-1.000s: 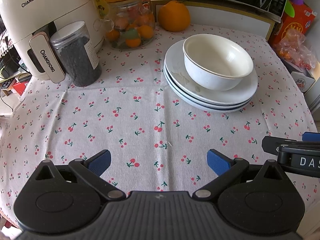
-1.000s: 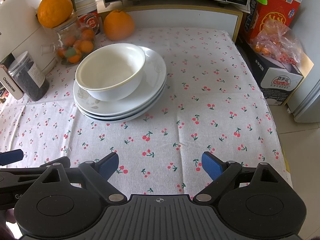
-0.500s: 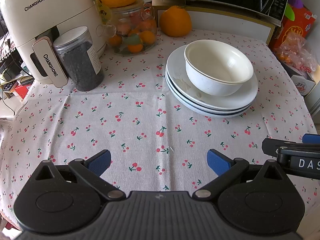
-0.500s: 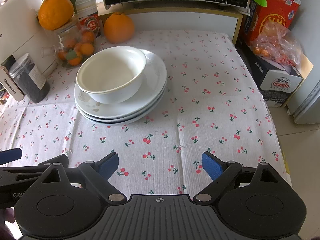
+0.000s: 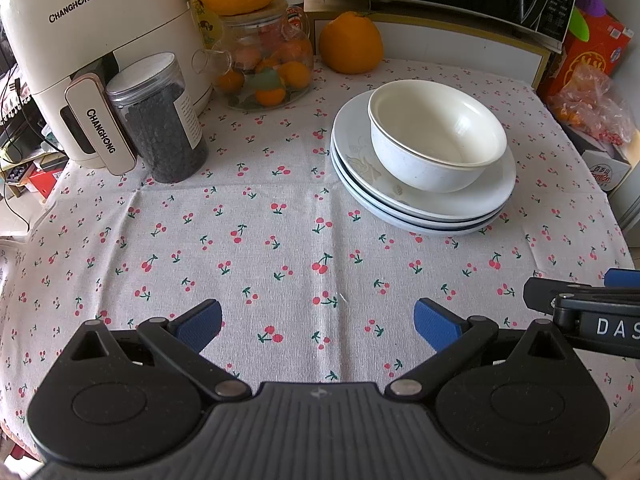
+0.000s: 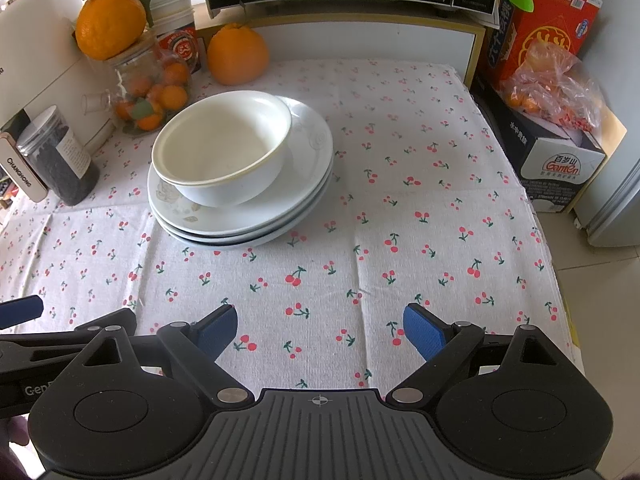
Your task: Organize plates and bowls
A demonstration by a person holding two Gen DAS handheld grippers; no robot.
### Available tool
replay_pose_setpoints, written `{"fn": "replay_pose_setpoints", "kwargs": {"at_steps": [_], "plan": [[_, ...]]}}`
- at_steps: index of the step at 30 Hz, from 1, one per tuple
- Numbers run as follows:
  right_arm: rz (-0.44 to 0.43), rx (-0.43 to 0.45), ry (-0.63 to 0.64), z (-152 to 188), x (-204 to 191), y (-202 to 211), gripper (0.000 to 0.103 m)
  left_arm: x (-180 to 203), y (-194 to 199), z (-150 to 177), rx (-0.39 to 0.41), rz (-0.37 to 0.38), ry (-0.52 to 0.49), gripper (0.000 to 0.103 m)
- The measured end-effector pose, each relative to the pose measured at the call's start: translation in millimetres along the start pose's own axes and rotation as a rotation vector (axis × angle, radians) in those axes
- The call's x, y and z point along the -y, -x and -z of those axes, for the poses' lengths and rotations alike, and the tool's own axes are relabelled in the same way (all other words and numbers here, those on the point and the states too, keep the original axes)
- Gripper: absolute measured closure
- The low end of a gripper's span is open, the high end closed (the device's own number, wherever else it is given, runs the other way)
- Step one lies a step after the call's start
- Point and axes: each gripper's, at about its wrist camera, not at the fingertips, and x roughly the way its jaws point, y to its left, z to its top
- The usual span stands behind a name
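White bowl: sitting on the stack of plates, toward the stack's jar-side edge. Stack: resting on the cherry-print tablecloth, near the glass jar of oranges. Left gripper and right gripper: both hovering spread, empty, well short of the stack.

Bare cherry-print tablecloth runs from both grippers to the stack of 3 plates — open passage at the near side. The white bowl sits on top of the stack, its rim free all round. Left of the stack, the dark jar and air fryer crowd the edge; behind, the glass fruit jar and an orange block the back. To the right — open cloth up to the boxes.
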Motion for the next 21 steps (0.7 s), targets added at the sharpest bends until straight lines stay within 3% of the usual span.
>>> {"fn": "replay_pose_setpoints", "kwargs": {"at_steps": [21], "plan": [[0.003, -0.004, 0.004, 1.5, -0.3, -1.3, 0.011, 0.2, 0.1, 0.7, 0.005, -0.003, 0.003, 0.001]]}}
